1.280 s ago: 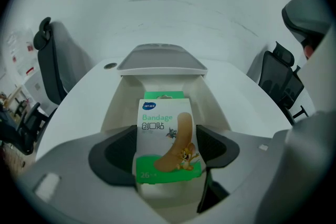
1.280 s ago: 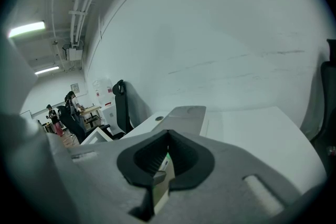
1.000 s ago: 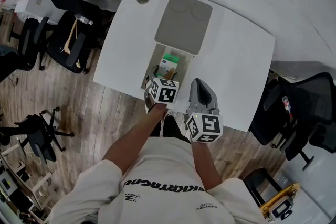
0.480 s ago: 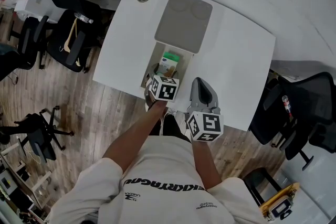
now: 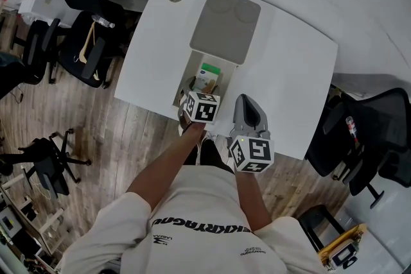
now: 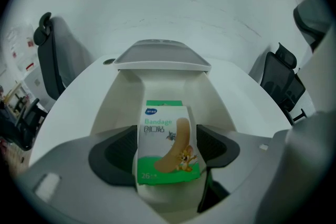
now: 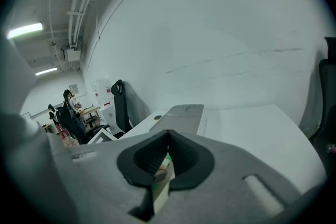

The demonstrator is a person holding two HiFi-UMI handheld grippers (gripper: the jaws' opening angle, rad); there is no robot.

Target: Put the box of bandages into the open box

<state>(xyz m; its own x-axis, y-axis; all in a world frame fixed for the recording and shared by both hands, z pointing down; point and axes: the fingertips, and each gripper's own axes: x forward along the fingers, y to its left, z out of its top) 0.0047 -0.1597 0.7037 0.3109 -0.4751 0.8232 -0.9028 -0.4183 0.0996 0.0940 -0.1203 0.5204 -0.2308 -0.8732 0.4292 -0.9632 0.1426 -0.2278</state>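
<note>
Box of bandages (image 6: 167, 136) clamped upright between jaws of left tool (image 6: 167, 152), positioned within walls of open box (image 6: 113, 107). Grey lid (image 6: 160, 55) seen raised behind. Right tool (image 7: 168, 135) closed on nothing, held just beside open box at near edge of counter (image 5: 289, 74).

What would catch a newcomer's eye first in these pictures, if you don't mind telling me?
The green and white box of bandages, with a cartoon on its front, stands out at once. It is clamped upright between the jaws of the left gripper, over the inside of the open box on the white table. Behind it the grey lid is flipped back, and the right gripper sits alongside, jaws together and empty.
</note>
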